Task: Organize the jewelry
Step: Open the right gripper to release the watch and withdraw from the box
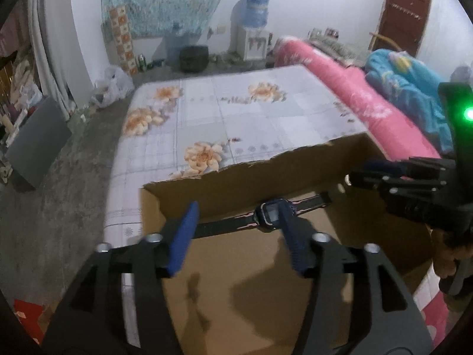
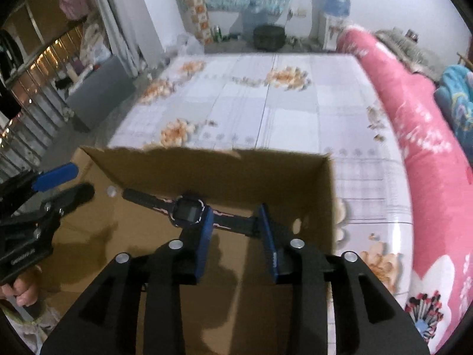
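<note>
A dark blue wristwatch (image 1: 270, 214) with a black and pink strap stretches across the inside of an open cardboard box (image 1: 266, 177), close to its far wall. My left gripper (image 1: 238, 216) hangs over the box, open, with the strap running between its blue pads and no pad pressing on it. In the right wrist view, the same watch (image 2: 189, 208) shows in the box (image 2: 236, 171). My right gripper (image 2: 236, 211) is open too, its fingers standing either side of the strap beside the watch face. Whether the watch rests on the box floor I cannot tell.
The box sits on a bed with a flowered sheet (image 1: 236, 112). A pink rolled quilt (image 2: 428, 148) runs along the right side, with a blue blanket (image 1: 408, 88) behind it. A person's hand (image 2: 23, 290) holds the left gripper (image 2: 82, 180). A water dispenser (image 1: 255, 29) stands at the back wall.
</note>
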`<state>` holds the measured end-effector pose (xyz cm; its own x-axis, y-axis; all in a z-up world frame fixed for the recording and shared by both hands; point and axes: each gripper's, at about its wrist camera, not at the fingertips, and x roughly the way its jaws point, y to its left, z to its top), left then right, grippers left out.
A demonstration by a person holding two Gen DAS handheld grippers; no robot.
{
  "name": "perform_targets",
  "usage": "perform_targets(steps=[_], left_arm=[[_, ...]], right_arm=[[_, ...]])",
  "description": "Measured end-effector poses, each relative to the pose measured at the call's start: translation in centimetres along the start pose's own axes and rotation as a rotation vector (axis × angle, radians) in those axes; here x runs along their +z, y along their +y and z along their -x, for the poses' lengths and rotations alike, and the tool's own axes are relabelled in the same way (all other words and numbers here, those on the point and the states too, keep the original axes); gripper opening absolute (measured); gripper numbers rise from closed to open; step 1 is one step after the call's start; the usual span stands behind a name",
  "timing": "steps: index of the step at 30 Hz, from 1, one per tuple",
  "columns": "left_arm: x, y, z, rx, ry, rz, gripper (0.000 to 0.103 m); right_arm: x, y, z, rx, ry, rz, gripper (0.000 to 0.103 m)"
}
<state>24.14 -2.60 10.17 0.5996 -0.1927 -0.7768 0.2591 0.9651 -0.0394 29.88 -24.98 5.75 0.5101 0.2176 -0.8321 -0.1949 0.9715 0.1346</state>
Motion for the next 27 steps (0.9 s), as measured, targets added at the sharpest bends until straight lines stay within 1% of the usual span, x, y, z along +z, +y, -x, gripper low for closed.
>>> perform_targets(steps=[1, 2, 4, 5, 6, 7, 9, 10, 11, 14, 17, 19, 21, 23, 25, 27], left_arm=[[-0.4, 0.0, 1.3, 0.0, -0.027, -0.003, 0.067], [-0.6, -0.1, 2.3, -0.002, -0.046, -0.006, 0.071], [-1.8, 0.0, 5.5, -0.011, -0.097, -0.008, 0.077], [-2.3, 0.1, 6.6, -0.015, -0.115, -0.01, 0.081], [-3.4, 0.1, 8.6, -0.022, -0.147, -0.014, 0.083], [-4.1, 0.1, 9.6, -0.026, -0.162, -0.018, 0.084], [-6.1, 0.2, 11.9, -0.028, -0.189, -0.029, 0.085], [-7.0, 0.2, 12.7, -0.025, -0.195, -0.03, 0.087], [-8.0, 0.3, 13.3, -0.021, -0.2, -0.028, 0.087], [-11.3, 0.4, 14.4, -0.008, -0.188, -0.022, 0.089], [-14.5, 0.5, 13.6, 0.005, -0.143, 0.007, 0.09], [-16.7, 0.2, 11.7, -0.003, -0.082, 0.032, 0.09], [-18.2, 0.0, 9.0, 0.024, -0.005, 0.053, 0.09], [-19.3, -0.1, 7.0, 0.062, 0.021, 0.063, 0.09], [-20.0, -0.1, 5.0, 0.106, 0.046, 0.065, 0.09], [-20.3, -0.4, 3.4, 0.136, 0.059, 0.046, 0.09]], right_arm=[[-0.5, -0.1, 1.7, 0.0, -0.042, -0.011, 0.045], [-1.1, -0.1, 3.2, -0.001, -0.08, -0.014, 0.048], [-2.7, 0.1, 6.8, -0.016, -0.168, -0.012, 0.059], [-3.6, 0.2, 8.4, -0.03, -0.206, -0.007, 0.062], [-4.6, 0.4, 9.9, -0.039, -0.24, -0.002, 0.066], [-6.2, 0.8, 11.9, -0.042, -0.285, 0.009, 0.07], [-8.2, 1.4, 13.9, -0.044, -0.321, 0.017, 0.074], [-10.1, 1.7, 15.0, -0.043, -0.338, 0.014, 0.075], [-10.9, 1.9, 15.4, -0.041, -0.343, 0.011, 0.075], [-15.1, 2.7, 16.0, -0.043, -0.33, -0.013, 0.079], [-18.6, 3.8, 14.9, -0.074, -0.28, -0.021, 0.08], [-21.0, 4.7, 13.4, -0.096, -0.227, -0.024, 0.08], [-22.4, 5.2, 12.4, -0.086, -0.183, -0.036, 0.08], [-23.5, 5.6, 11.1, -0.053, -0.131, -0.059, 0.08], [-24.3, 6.1, 10.0, -0.044, -0.086, -0.056, 0.08], [-24.6, 6.7, 9.5, -0.043, -0.069, -0.043, 0.08]])
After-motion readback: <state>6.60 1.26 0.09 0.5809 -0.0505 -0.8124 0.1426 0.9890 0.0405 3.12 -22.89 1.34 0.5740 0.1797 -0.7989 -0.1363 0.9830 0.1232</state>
